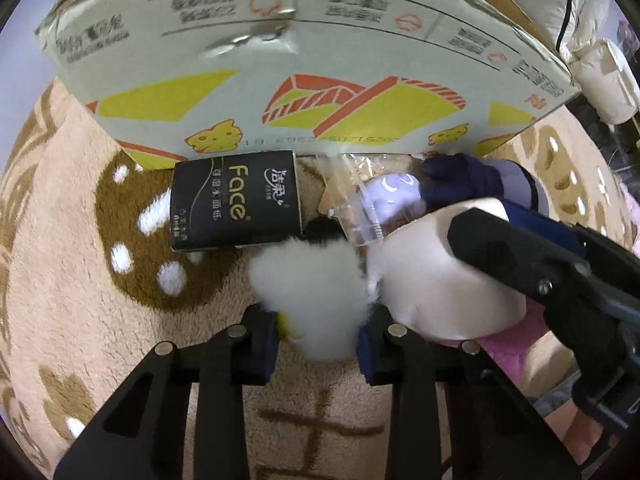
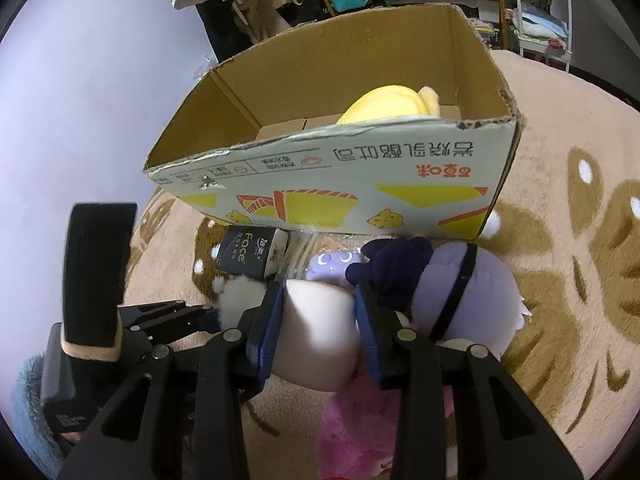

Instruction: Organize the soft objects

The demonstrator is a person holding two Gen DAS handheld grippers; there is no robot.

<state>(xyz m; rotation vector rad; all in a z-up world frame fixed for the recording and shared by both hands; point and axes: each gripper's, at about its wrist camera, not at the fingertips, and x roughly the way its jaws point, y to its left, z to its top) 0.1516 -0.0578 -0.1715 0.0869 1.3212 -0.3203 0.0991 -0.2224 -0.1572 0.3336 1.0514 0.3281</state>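
**Both grippers on plush, beside the box**

The left gripper (image 1: 318, 338) pinches a white fluffy ball (image 1: 308, 296); the right gripper (image 2: 320, 320) clamps a cream plush (image 2: 320, 332), possibly a doll's head. Both sit on the carpet (image 2: 560, 240) before the cardboard box (image 2: 360, 184).

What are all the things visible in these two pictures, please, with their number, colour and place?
Open printed cardboard box: one, brown inside, pale with yellow and orange print outside; on the carpet, behind everything.
Yellow plush toy: one, inside the box.
Black tissue pack marked Face: one, on the carpet against the box front.
Clear plastic bag: one, transparent, right of the tissue pack.
Purple plush doll with cream limb: one, lilac, navy and cream, in front of the box.
White fluffy pompom: one, left of the doll.
Pink fuzzy item: one, under the doll.
Beige and brown patterned carpet: one, underneath everything.
Left gripper: black, blue pads, around the pompom.
Right gripper: black, blue pads, squeezing the doll's cream limb.
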